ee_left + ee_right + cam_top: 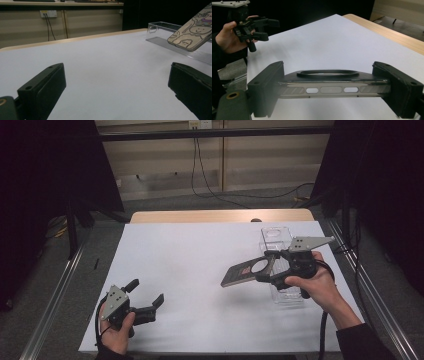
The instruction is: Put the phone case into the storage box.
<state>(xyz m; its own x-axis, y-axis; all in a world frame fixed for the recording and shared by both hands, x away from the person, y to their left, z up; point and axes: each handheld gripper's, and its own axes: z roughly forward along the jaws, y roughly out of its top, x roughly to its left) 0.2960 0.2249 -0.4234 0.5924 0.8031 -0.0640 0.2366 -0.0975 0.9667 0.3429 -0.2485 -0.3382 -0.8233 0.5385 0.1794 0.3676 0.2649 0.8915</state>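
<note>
Right gripper view: right hand-held gripper (332, 88) clamps flat, glossy phone (332, 87)

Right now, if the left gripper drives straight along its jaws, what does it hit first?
Probably nothing close: the open left gripper looks over bare white table. The clear case and the phone held by the right gripper sit off to one side, though depth is unclear.

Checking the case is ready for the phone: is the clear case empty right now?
Empty. The clear case lies on the table with nothing inside, while the right gripper holds the phone in the air beside it.
</note>
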